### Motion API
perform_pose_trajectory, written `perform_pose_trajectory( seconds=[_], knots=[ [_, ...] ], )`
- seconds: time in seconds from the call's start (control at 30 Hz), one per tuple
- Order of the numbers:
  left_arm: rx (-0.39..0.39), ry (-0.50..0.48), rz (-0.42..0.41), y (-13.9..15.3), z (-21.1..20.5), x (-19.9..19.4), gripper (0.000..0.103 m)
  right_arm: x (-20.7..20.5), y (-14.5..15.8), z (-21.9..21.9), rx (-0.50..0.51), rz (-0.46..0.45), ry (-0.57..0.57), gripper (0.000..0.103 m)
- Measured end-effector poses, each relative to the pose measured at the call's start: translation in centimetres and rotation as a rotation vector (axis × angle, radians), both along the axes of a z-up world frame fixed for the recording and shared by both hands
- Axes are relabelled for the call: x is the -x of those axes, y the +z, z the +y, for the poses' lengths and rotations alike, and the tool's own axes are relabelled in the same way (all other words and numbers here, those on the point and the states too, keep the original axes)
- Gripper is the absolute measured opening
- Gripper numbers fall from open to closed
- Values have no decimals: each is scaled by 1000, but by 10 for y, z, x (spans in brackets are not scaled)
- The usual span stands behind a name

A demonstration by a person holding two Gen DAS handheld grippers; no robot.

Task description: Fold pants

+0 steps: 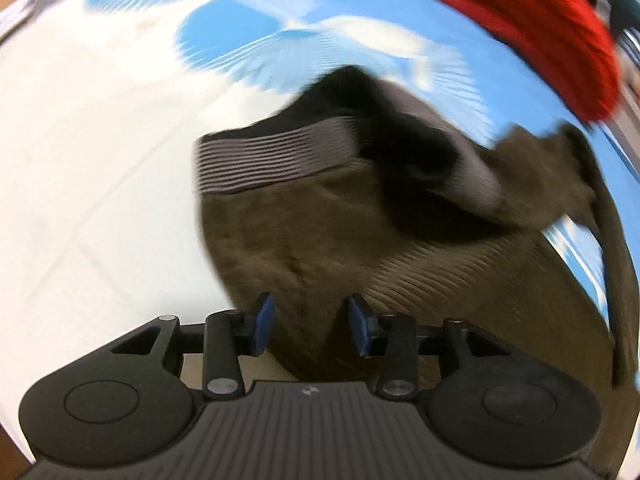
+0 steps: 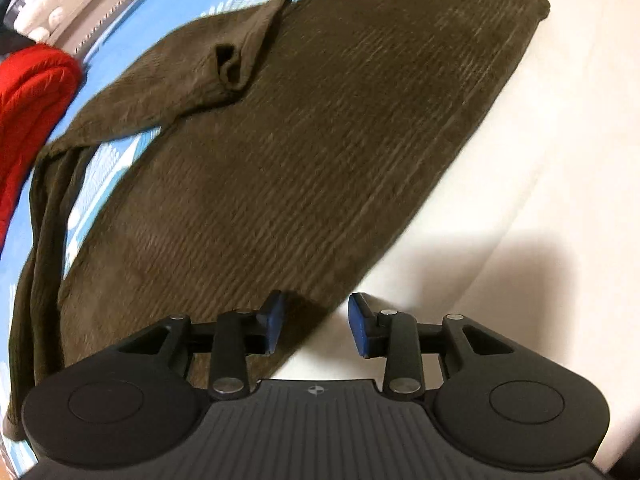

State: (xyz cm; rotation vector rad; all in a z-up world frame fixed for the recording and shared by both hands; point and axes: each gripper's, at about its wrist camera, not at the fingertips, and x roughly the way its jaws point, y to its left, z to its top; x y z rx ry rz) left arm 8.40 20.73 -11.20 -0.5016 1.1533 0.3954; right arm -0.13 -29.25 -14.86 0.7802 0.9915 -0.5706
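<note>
Brown corduroy pants [image 1: 320, 248] lie on the bed, their grey ribbed waistband [image 1: 272, 160] crumpled and partly turned over. My left gripper [image 1: 310, 320] hangs just above the fabric below the waistband, jaws apart, and the blue pads [image 1: 262, 320] press on nothing. In the right wrist view one pant leg [image 2: 300, 140] lies flat and runs to its hem [image 2: 520, 12] at the upper right. The other leg [image 2: 180, 72] is bunched and twisted on the left. My right gripper [image 2: 316, 320] stands open over the near edge of the flat leg, one pad above cloth, the other above the sheet.
The bed sheet [image 1: 80, 160] is white with blue patches and spreads out under the pants. A red knitted garment [image 1: 532, 28] lies beyond the pants, and it shows at the left edge as the red knit [image 2: 28, 100]. Cluttered shelves stand past the bed's far side.
</note>
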Motion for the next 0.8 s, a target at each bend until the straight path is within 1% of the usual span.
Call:
perform_pose_trajectory(
  seconds=[0.07, 0.2, 0.27, 0.3, 0.33, 0.4, 0.5, 0.57, 0.67, 0.7, 0.73, 0.77, 0.8],
  knots=[
    [28, 50, 7, -3, 11, -1, 54, -1, 1, -2, 11, -4, 5, 37],
    [63, 121, -7, -7, 27, 1, 57, -5, 0, -5, 4, -16, -10, 37],
    [50, 141, -11, -7, 31, 2, 58, -11, -1, -8, 1, -28, -18, 36],
    [38, 154, -14, -6, 33, 3, 58, -11, -1, -9, 0, -32, -24, 31],
    [29, 164, -16, -6, 35, 4, 58, -11, -2, -11, 4, -34, -32, 23],
    [32, 168, -13, -8, 38, 4, 58, -11, -4, -14, 7, -36, -43, 19],
    [73, 154, -14, -17, 42, 1, 60, -6, -3, -17, 0, -50, -51, 14],
    [82, 151, -13, -21, 44, 1, 63, -4, -2, -17, -2, -57, -50, 12],
    [82, 134, -33, -24, 44, -1, 63, 0, 2, -18, -5, -80, -40, 11],
    [69, 113, -47, -25, 42, 0, 61, 2, 4, -19, -9, -90, -36, 10],
    [52, 71, -67, -25, 37, 0, 46, 5, 6, -20, -12, -101, -32, 9],
    [35, 3, -94, -23, 31, 0, 28, 8, 8, -22, -13, -116, -24, 9],
    [9, -52, -108, -19, 26, 0, 17, 11, 10, -21, -10, -124, -13, 8]
  ],
)
